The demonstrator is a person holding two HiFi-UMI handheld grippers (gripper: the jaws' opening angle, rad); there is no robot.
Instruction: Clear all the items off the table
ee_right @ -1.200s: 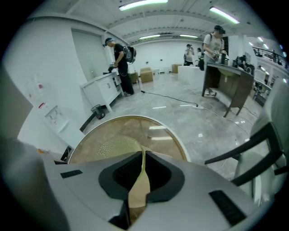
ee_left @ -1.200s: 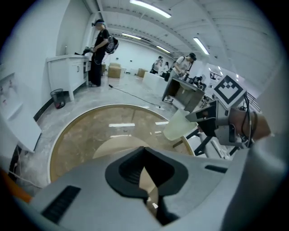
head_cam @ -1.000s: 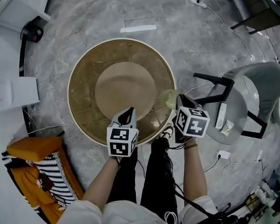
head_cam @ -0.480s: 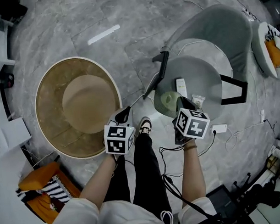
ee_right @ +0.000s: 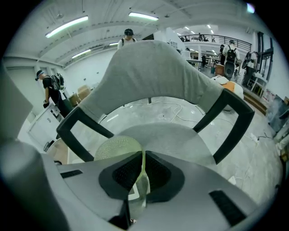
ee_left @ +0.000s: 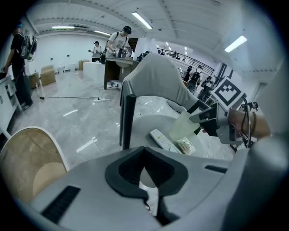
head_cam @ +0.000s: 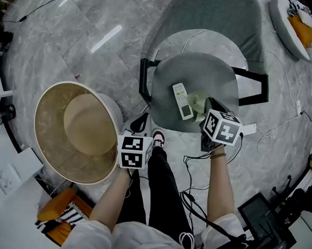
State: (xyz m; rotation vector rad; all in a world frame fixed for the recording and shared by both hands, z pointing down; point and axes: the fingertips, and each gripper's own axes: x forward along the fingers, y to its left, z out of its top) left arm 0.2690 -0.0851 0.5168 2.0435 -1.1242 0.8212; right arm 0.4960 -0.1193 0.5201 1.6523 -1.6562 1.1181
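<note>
Starting at the left, the round table (head_cam: 49, 150) stands just beside the left gripper (ee_left: 144, 150), whose jaws are closed together with nothing between them. A remote (head_cam: 182, 101) lies on the chair seat (head_cam: 195, 74). Just right of it, the pale green cup (ee_right: 118, 146) is over the seat, its thin wall pinched between the jaws of the right gripper (ee_right: 143, 153).

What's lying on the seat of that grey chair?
A white remote control and a small packet lie on the seat. The pale green cup in the right hand-held gripper hangs over it, hiding the packet from overhead.
</note>
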